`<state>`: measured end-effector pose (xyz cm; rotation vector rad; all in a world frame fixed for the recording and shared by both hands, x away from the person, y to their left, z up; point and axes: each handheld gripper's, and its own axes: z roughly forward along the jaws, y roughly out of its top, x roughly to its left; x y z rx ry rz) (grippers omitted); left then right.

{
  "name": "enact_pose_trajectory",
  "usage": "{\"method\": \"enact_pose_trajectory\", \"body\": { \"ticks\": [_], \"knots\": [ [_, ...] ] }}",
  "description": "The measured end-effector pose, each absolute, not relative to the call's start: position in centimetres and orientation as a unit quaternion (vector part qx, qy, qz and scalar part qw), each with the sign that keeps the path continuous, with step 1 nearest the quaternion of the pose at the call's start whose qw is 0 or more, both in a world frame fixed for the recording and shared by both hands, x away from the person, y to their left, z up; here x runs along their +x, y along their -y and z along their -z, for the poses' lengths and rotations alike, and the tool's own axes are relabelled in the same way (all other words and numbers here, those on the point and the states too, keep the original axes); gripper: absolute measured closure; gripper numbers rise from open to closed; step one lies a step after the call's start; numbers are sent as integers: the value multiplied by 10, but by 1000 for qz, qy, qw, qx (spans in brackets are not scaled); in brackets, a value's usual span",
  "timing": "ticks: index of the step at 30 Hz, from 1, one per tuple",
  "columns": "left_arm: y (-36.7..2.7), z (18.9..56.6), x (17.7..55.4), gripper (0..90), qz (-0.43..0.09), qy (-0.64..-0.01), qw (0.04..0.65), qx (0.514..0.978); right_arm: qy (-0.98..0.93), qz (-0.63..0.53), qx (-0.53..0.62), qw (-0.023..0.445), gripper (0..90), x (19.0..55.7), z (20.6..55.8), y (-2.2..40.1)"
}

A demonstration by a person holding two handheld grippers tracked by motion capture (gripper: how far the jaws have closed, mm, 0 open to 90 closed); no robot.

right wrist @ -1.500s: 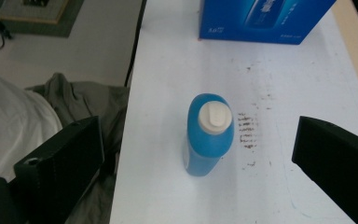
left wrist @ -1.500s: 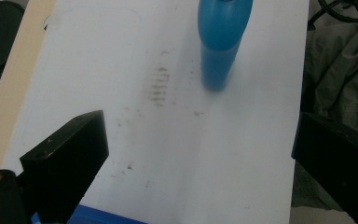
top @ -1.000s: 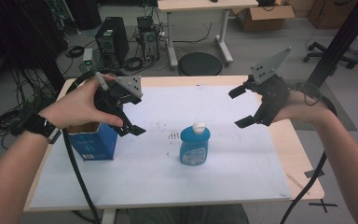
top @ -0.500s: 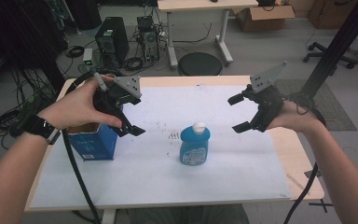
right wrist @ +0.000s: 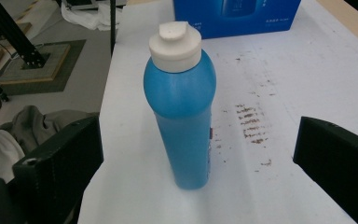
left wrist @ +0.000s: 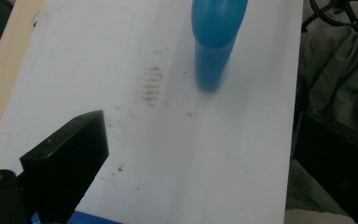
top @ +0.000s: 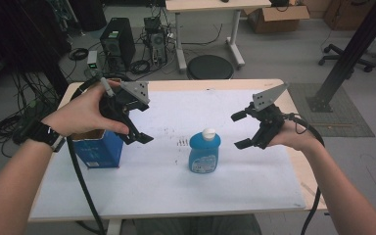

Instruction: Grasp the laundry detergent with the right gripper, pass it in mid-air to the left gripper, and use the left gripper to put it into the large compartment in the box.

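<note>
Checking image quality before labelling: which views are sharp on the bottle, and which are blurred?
Right gripper view: blue bottle and its white cap sharp. Left gripper view: the bottle smeared, soft-edged. High view: the bottle small but clear, even lighting, no glare.

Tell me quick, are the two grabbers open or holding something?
Left gripper: open, holding nothing, above the blue box.
Right gripper: open, empty, facing the blue bottle.

Blue bottle (top: pixel 204 152) with white cap, upright near the middle of the bench (top: pixel 166 196), toward its front edge. Blue box (top: pixel 98 148), open-topped, near the left edge, with the left gripper (top: pixel 136 122) above it, jaws apart. Right gripper (top: pixel 242 129) held off the surface, just right of the bottle, jaws apart and facing it, not touching.
</note>
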<state>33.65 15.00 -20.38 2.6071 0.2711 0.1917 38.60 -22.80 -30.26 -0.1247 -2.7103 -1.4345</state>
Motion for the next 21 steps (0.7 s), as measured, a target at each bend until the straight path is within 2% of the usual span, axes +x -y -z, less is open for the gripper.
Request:
{"method": "enact_pose_trajectory", "body": {
  "ticks": [21],
  "knots": [
    [-149, 207, 336, 43, -65, -98, 255, 960, 873, 480, -47, 66, 13, 386, 351, 199]
  ]
}}
